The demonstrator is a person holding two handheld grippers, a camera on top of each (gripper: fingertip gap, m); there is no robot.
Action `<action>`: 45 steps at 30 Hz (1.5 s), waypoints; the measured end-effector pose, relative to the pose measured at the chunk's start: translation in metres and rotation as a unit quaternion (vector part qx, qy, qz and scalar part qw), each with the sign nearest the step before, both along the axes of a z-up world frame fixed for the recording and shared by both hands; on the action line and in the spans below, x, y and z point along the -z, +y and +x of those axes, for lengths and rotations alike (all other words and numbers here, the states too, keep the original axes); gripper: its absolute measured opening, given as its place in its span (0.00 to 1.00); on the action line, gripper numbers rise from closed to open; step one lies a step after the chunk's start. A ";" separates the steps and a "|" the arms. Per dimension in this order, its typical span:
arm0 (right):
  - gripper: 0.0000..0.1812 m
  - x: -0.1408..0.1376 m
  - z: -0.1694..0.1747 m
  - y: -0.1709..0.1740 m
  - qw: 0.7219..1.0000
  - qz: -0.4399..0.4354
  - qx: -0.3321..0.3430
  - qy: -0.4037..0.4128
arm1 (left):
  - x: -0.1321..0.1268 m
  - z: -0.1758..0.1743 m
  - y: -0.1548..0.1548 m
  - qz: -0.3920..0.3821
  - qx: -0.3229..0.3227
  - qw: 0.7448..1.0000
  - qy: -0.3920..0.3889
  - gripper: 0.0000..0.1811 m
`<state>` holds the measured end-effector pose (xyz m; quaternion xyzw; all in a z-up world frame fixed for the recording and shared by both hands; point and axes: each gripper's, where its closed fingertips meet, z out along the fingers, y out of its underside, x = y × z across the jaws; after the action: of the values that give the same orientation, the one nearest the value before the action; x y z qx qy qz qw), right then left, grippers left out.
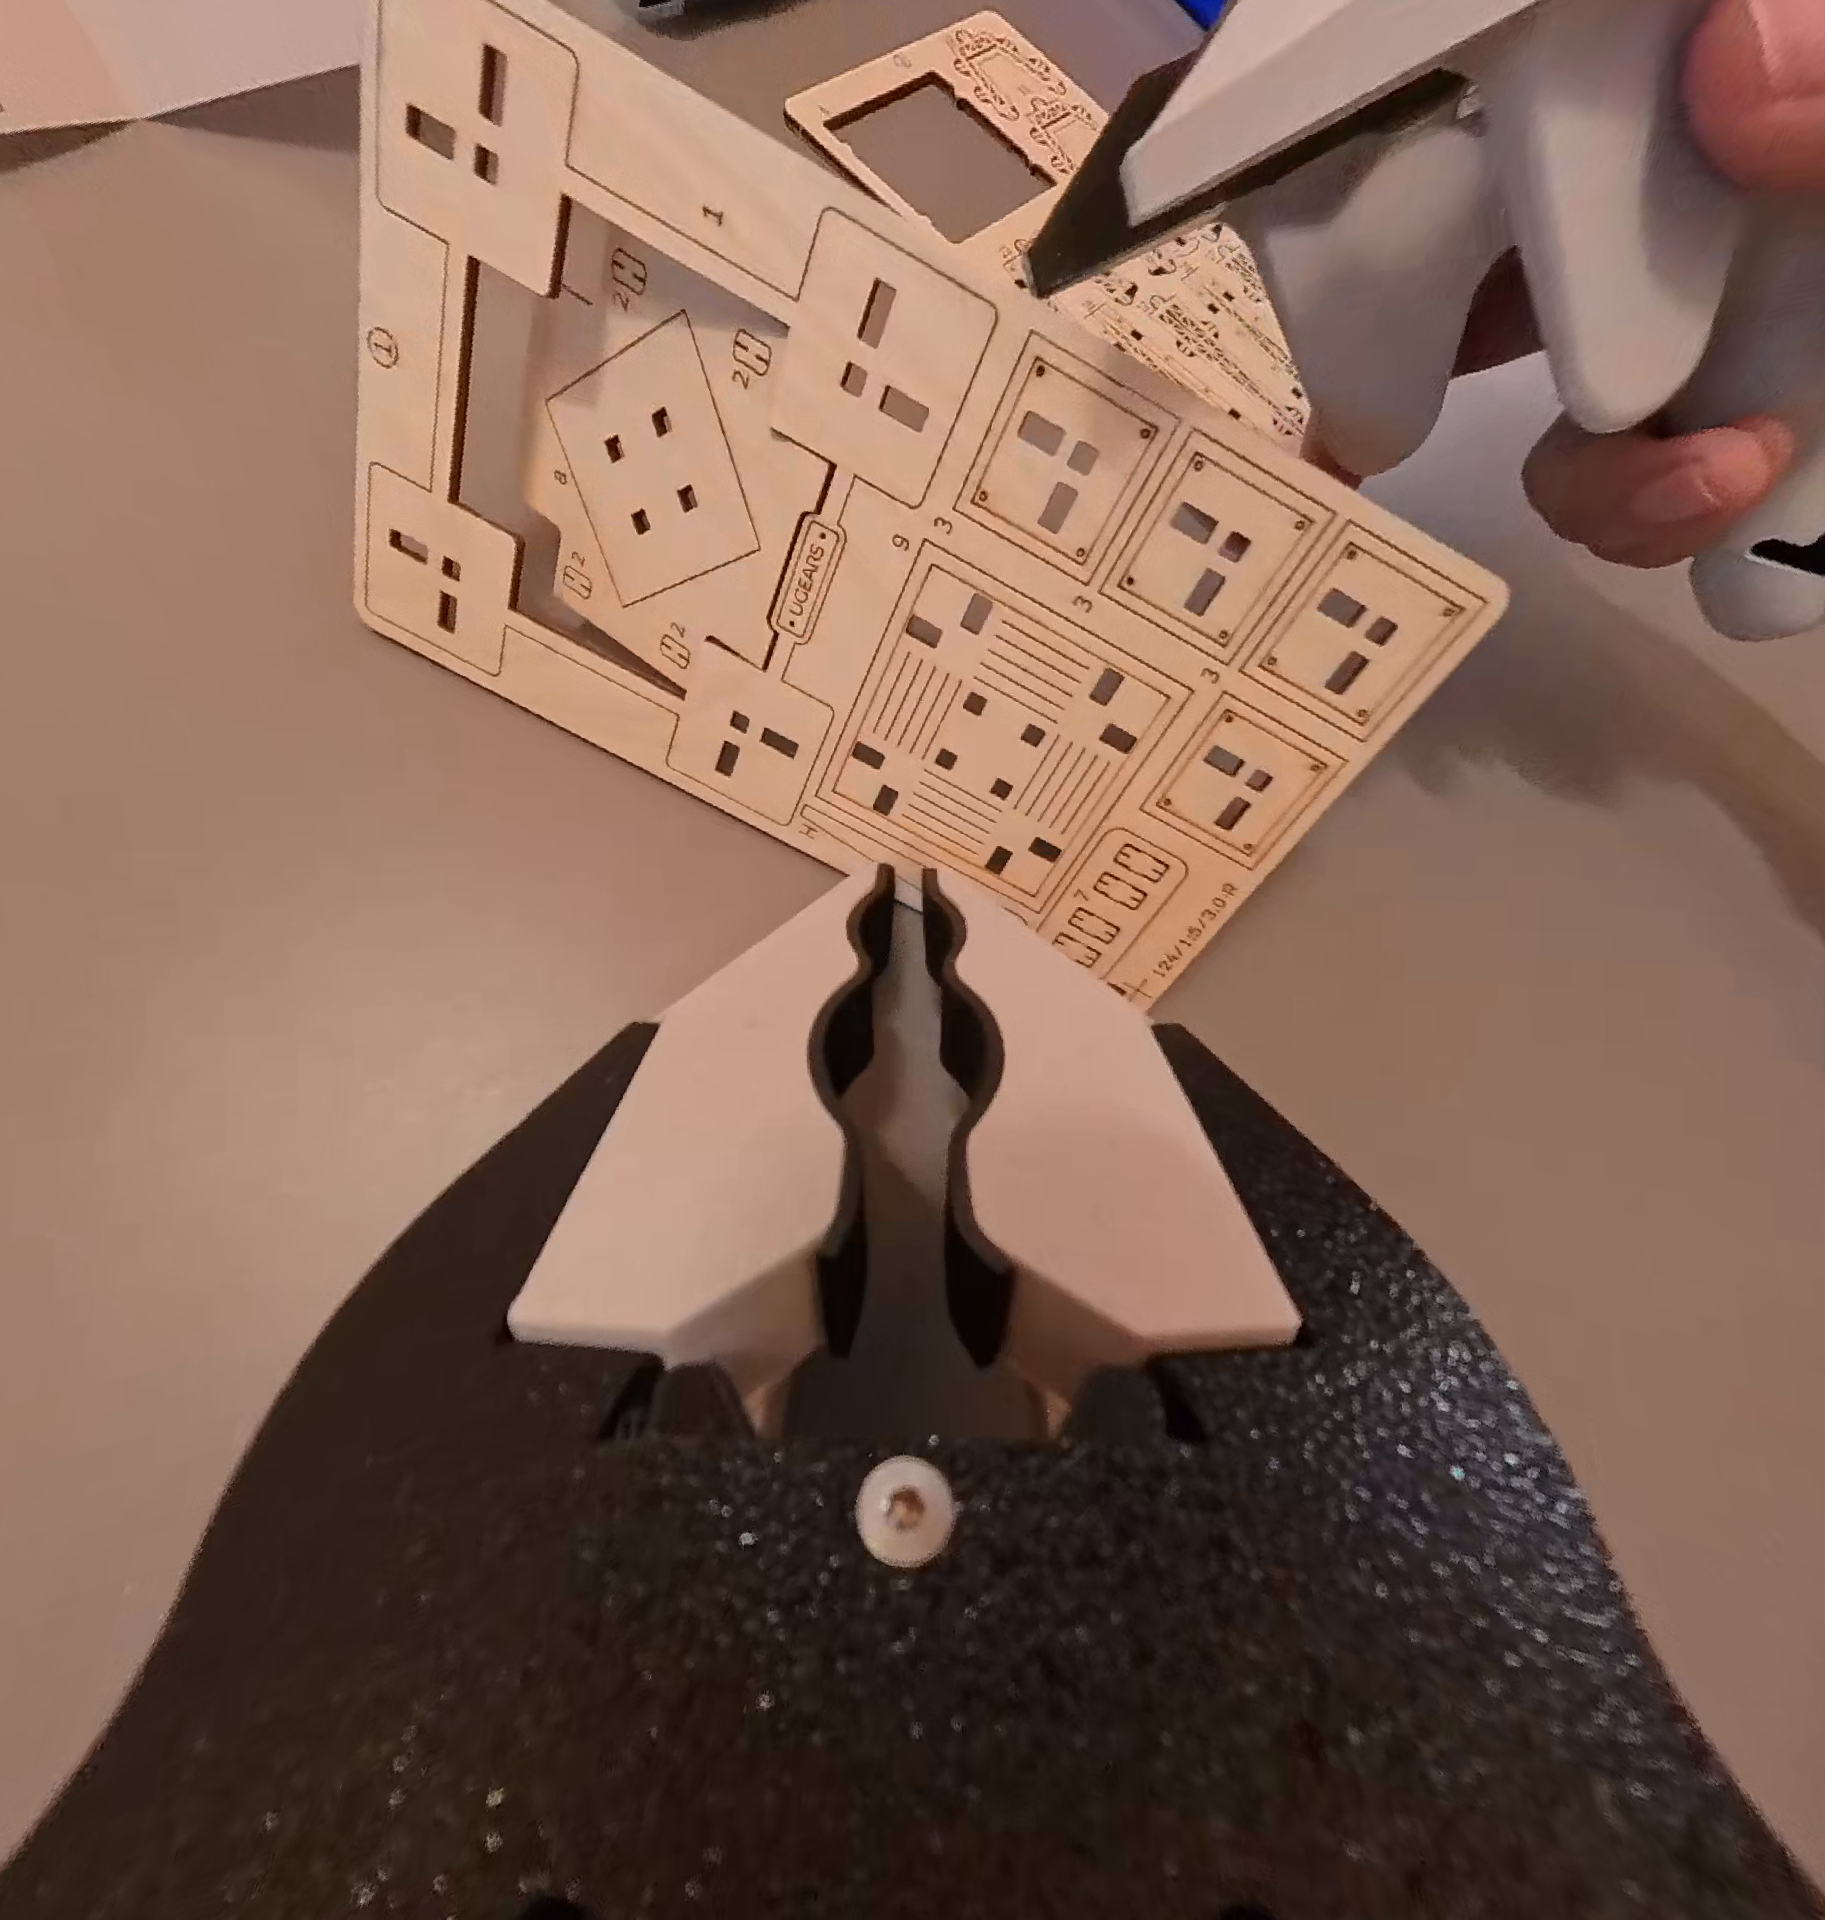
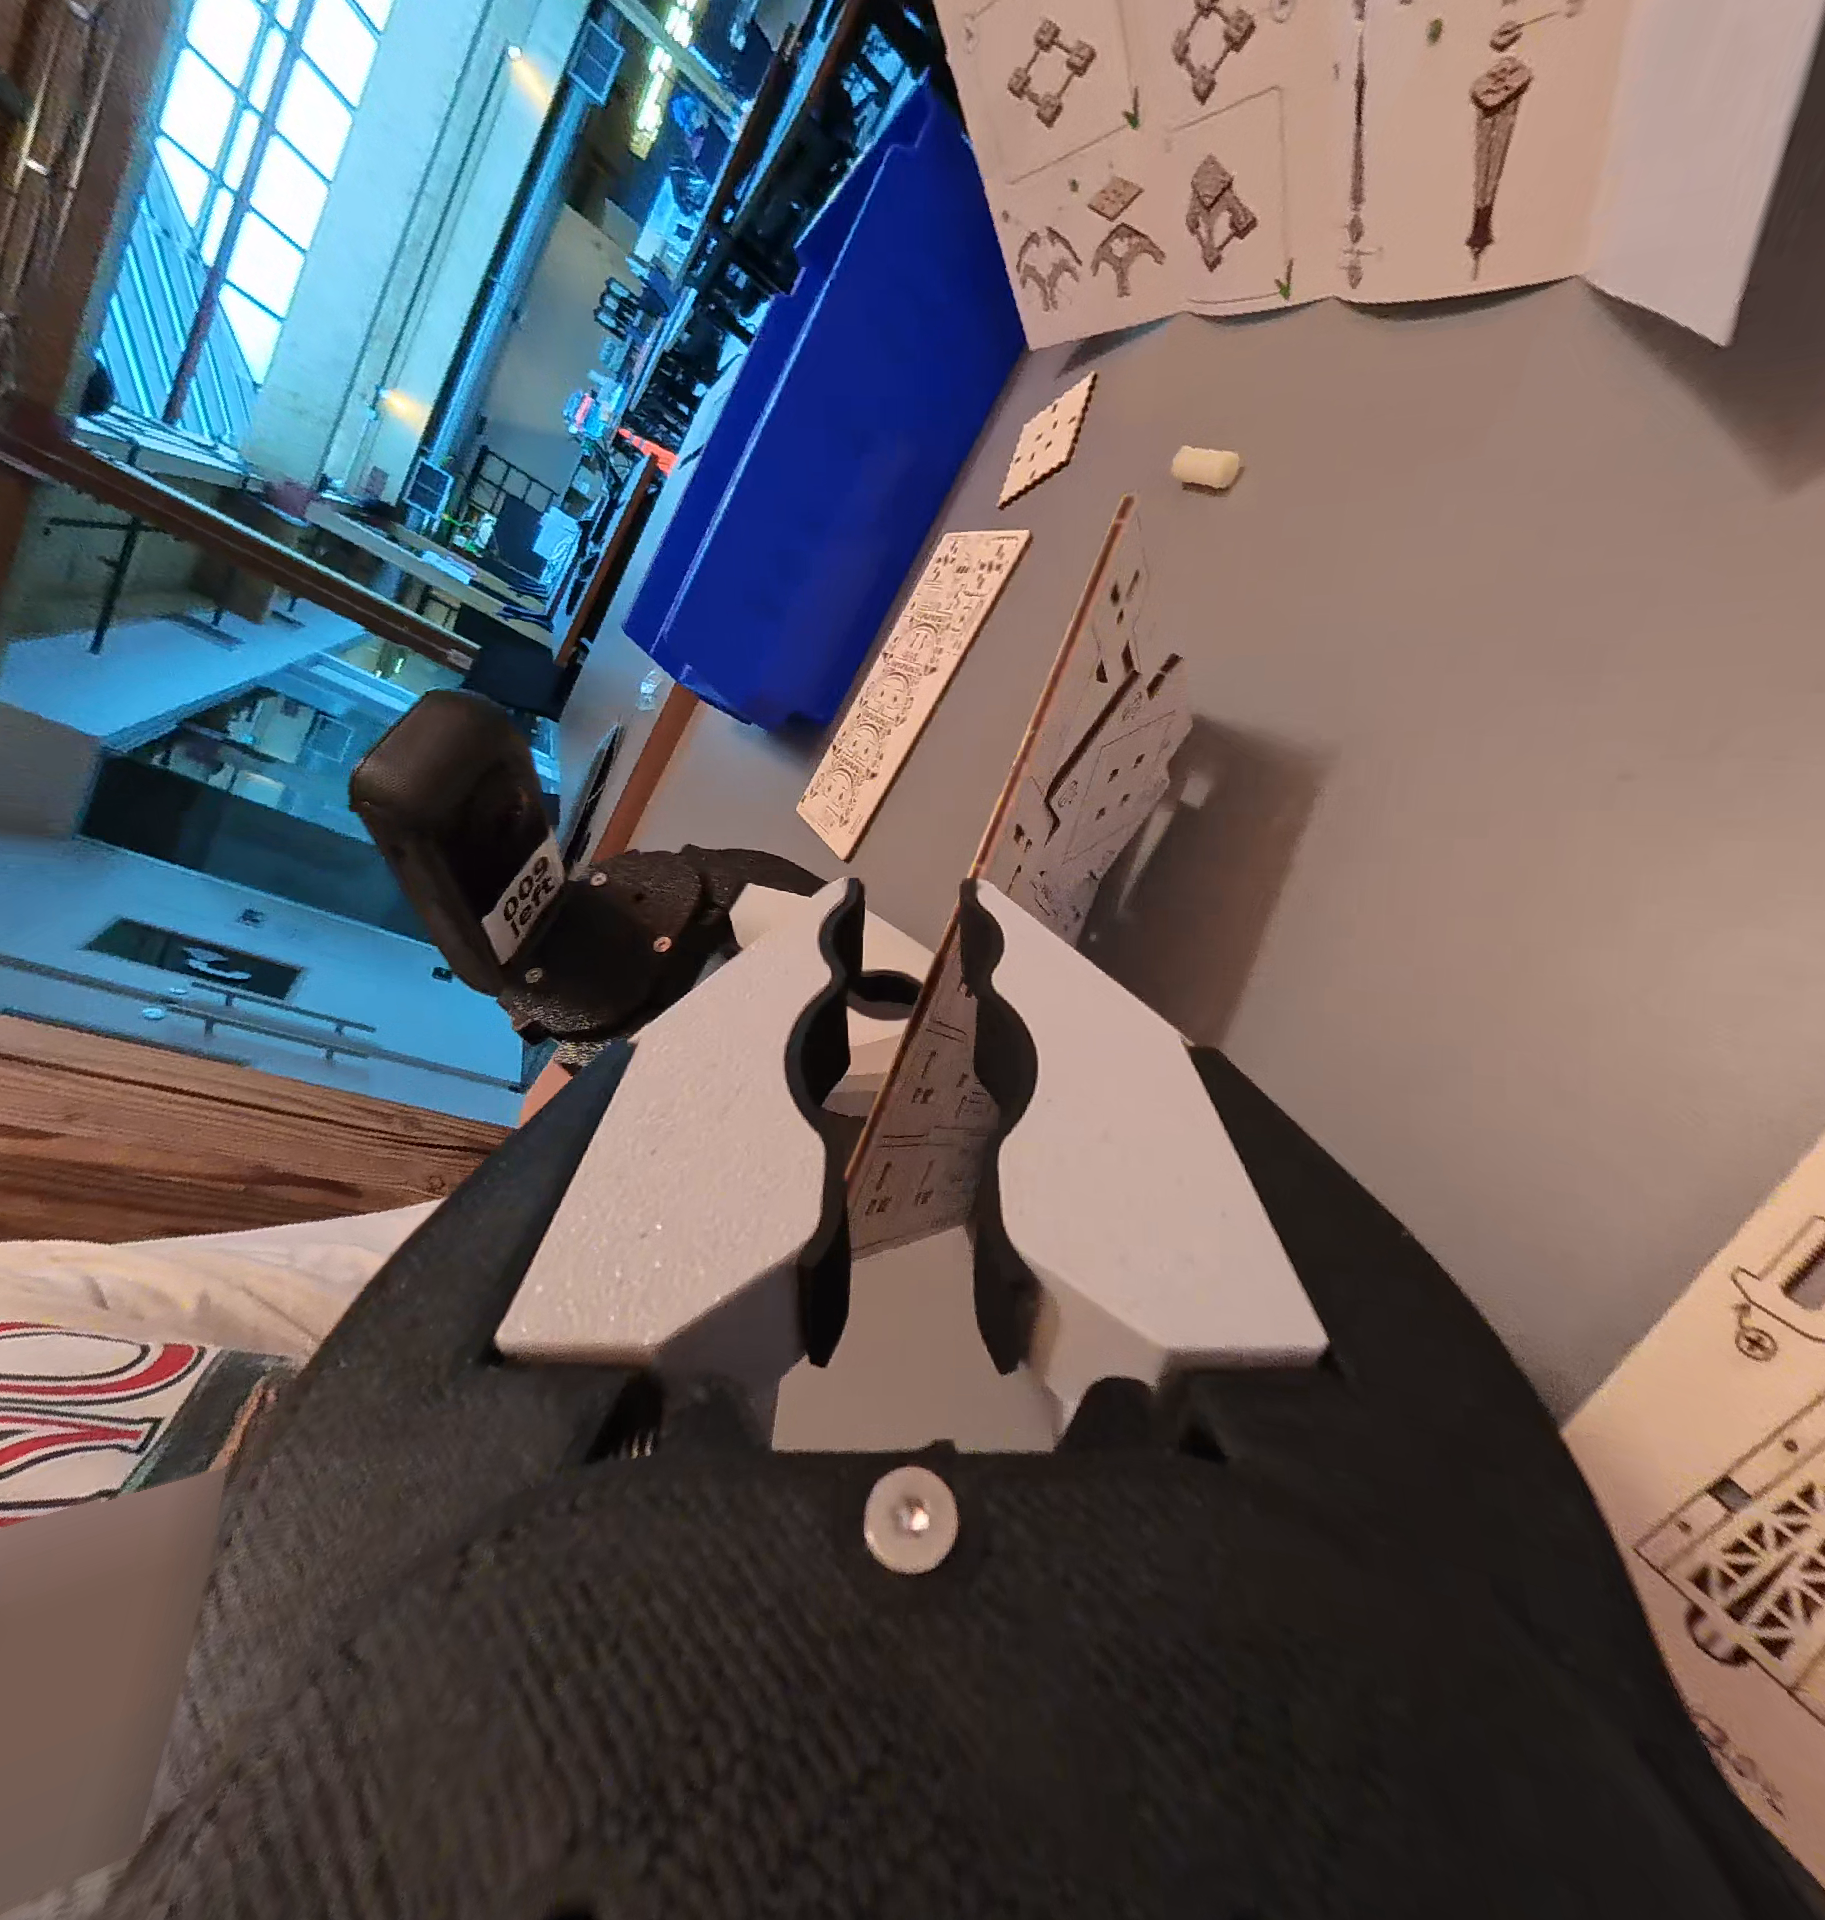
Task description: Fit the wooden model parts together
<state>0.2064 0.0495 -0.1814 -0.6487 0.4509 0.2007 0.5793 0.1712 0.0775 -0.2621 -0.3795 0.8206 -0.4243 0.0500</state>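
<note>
A laser-cut wooden sheet (image 1: 659,478) with several slotted square parts is tilted up off the grey table (image 1: 160,831). In the right wrist view it stands edge-on (image 2: 1116,769) and runs slantwise between the fingers of my right gripper (image 2: 910,899), which is closed on its near end. In the left wrist view one right gripper finger (image 1: 1126,177) shows at the sheet's top right corner. My left gripper (image 1: 904,881) is nearly shut with nothing between its fingers, its tips at the sheet's lower edge. Its black body (image 2: 617,935) shows beside the sheet.
More wooden sheets lie flat: one with a cut-out window (image 1: 814,114), an engraved one (image 2: 918,675) and one at the lower right (image 2: 1770,1507). A small square piece (image 2: 1048,436), a white peg (image 2: 1209,464), an instruction sheet (image 2: 1303,156) and a blue bin (image 2: 835,468) are farther back. One gripper's finger ends stand about 9 centimeters off the other's. Both grippers' tips are roughly 20 centimeters from the white peg (image 2: 1209,464).
</note>
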 end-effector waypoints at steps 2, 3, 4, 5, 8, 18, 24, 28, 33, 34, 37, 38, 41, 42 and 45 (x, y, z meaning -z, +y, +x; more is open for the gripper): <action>0.12 -0.005 -0.002 0.005 1.000 0.011 -0.010 -0.004 | 0.000 0.000 0.000 -0.002 -0.002 1.000 0.002 0.02; 0.12 -0.007 -0.003 0.008 1.000 0.016 -0.013 -0.007 | 0.000 0.001 0.001 -0.002 -0.003 1.000 0.003 0.03; 0.12 -0.009 -0.004 0.011 1.000 0.022 -0.017 -0.010 | 0.000 0.001 0.001 -0.003 -0.004 1.000 0.004 0.03; 0.13 -0.011 -0.005 0.014 0.999 0.029 -0.023 -0.010 | 0.000 0.001 0.001 -0.005 -0.004 1.000 0.006 0.03; 0.12 -0.010 -0.009 0.020 0.998 0.035 -0.043 -0.009 | 0.001 0.000 0.001 -0.010 -0.003 1.000 0.015 0.05; 0.12 0.036 -0.008 0.020 0.991 -0.116 -0.065 -0.012 | 0.002 -0.002 0.000 -0.010 0.005 1.000 0.022 0.08; 0.02 0.043 -0.005 0.012 0.987 -0.143 -0.075 -0.026 | -0.003 -0.006 -0.001 -0.032 0.019 0.999 0.027 0.08; 0.01 0.031 -0.012 0.007 0.992 -0.091 -0.069 -0.043 | -0.015 0.004 0.011 -0.070 -0.009 0.997 0.017 0.09; 0.01 0.004 -0.020 0.000 0.996 -0.015 -0.044 -0.071 | -0.035 0.007 0.015 -0.158 -0.015 0.987 0.039 0.12; 0.01 -0.002 -0.022 0.000 0.997 0.009 -0.037 -0.069 | -0.042 0.004 0.012 -0.188 -0.008 0.981 0.048 0.10; 0.01 -0.018 -0.022 -0.006 0.995 0.070 -0.013 -0.065 | -0.061 -0.002 0.006 -0.262 0.016 0.963 0.065 0.10; 0.01 -0.023 -0.023 -0.007 0.994 0.090 -0.008 -0.062 | -0.069 -0.005 0.004 -0.287 0.028 0.955 0.069 0.10; 0.01 -0.034 -0.022 -0.012 0.988 0.140 0.016 -0.061 | -0.087 -0.014 0.001 -0.350 0.060 0.931 0.085 0.13; 0.01 -0.036 -0.022 -0.013 0.986 0.152 0.022 -0.061 | -0.089 -0.016 0.000 -0.358 0.067 0.927 0.092 0.14; 0.01 -0.037 -0.024 -0.011 0.983 0.174 0.023 -0.053 | -0.090 -0.019 -0.004 -0.363 0.076 0.924 0.094 0.14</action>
<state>0.1819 0.0384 -0.1445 -0.5370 0.3923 0.2281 0.7111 0.1524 0.0740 -0.1722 -0.3467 0.6379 -0.6577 -0.2009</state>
